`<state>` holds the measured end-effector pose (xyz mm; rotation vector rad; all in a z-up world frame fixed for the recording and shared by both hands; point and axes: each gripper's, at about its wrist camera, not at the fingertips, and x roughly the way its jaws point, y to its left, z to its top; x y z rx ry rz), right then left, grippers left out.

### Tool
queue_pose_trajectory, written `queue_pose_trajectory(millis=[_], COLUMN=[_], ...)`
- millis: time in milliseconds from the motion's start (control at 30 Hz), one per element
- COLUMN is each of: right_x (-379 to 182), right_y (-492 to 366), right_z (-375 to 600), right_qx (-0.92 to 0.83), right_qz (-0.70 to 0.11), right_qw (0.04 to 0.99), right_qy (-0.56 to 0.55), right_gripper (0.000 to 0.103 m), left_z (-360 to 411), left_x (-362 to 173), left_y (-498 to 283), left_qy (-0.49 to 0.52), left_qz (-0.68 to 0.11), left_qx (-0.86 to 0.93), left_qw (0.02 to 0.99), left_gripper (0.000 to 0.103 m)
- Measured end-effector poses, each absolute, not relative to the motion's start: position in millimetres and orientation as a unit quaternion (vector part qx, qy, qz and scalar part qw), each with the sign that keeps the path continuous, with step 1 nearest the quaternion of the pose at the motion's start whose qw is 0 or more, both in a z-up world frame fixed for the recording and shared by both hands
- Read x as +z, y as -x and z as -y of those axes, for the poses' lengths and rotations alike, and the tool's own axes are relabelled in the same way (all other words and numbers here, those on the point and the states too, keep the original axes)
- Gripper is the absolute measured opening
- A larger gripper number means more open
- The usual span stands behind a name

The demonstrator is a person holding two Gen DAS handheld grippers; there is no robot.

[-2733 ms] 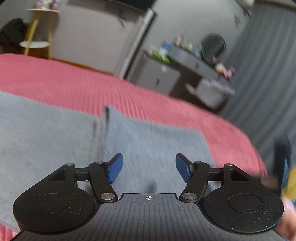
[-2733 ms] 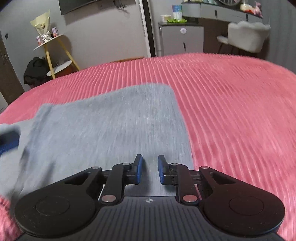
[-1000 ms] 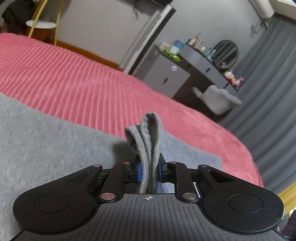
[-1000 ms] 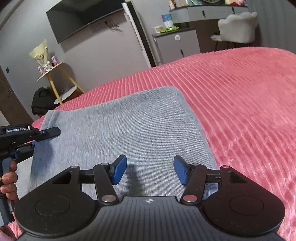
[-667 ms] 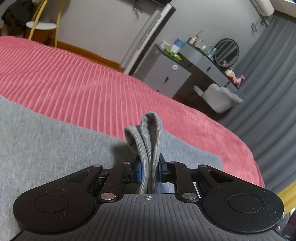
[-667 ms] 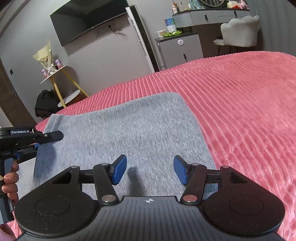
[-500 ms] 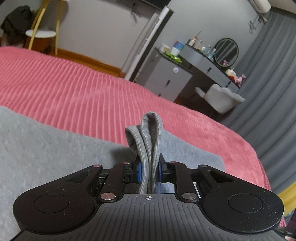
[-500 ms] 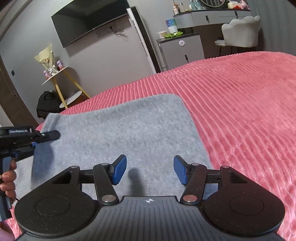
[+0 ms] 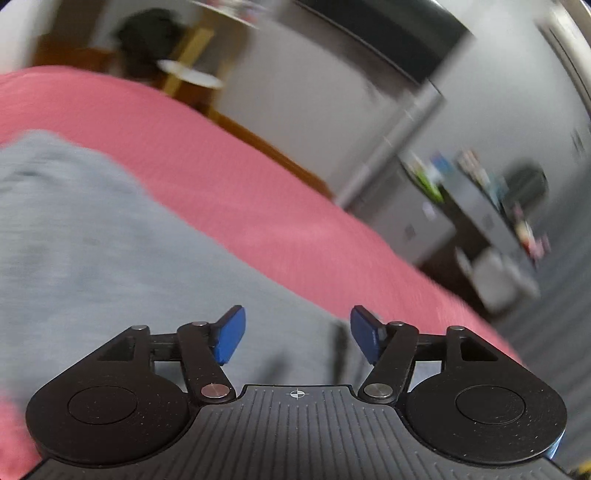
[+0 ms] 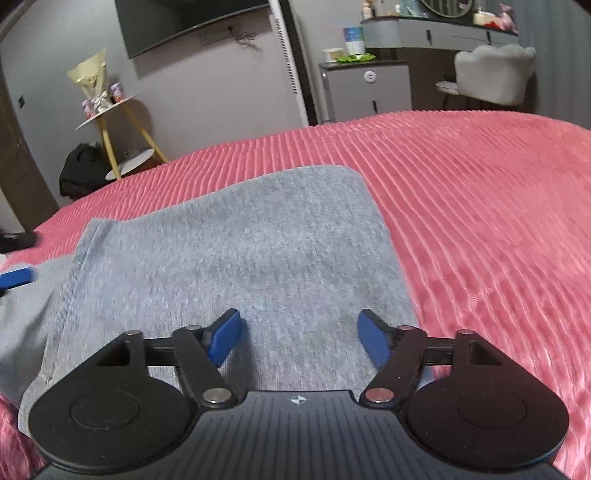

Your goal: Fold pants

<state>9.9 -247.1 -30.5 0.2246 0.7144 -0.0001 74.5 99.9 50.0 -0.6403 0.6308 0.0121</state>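
The grey pants (image 10: pixel 236 251) lie folded flat on the pink ribbed bedspread (image 10: pixel 480 221). A folded layer with a hemmed edge (image 10: pixel 88 240) lies on top at the left. My right gripper (image 10: pixel 299 336) is open and empty, low over the near part of the pants. My left gripper (image 9: pixel 295 330) is open and empty above the grey cloth (image 9: pixel 92 258); that view is blurred by motion. A blue fingertip of the left gripper (image 10: pixel 14 278) shows at the left edge of the right wrist view.
Beyond the bed stand a yellow-legged side table (image 10: pixel 110 110), a black bag on the floor (image 10: pixel 79 170), a grey cabinet (image 10: pixel 369 88), a white chair (image 10: pixel 491 74) and a wall TV (image 10: pixel 184 22). Pink bedspread stretches wide to the right of the pants.
My left gripper has let go of the pinched fold of grey cloth and opened, and it is swinging left. The right gripper stays open over the pants.
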Motion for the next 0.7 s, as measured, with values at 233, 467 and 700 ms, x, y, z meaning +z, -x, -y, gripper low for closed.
queue_pose_trajectory(millis=[233, 467, 700], right_x=[-28.1, -26.6, -27.7], right_y=[-10.6, -6.0, -8.7], right_z=[250.6, 258.0, 256.5], right_qx=[0.011, 0.014, 0.014], right_qz=[-0.349, -0.350, -0.352], right_qw=[0.930, 0.926, 0.926], right_qy=[-0.114, -0.137, -0.137], right_gripper=[0.080, 0.080, 0.083], left_z=[-218.3, -257.0, -259.4], left_x=[29.4, -10.2, -37.8], left_y=[14.9, 7.0, -31.5], left_qy=[0.429, 0.540, 0.539], left_qz=[-0.243, -0.227, -0.267], left_qx=[0.191, 0.148, 0.139], left_qw=[0.849, 0.797, 0.787], left_gripper=[0.075, 0.070, 0.068])
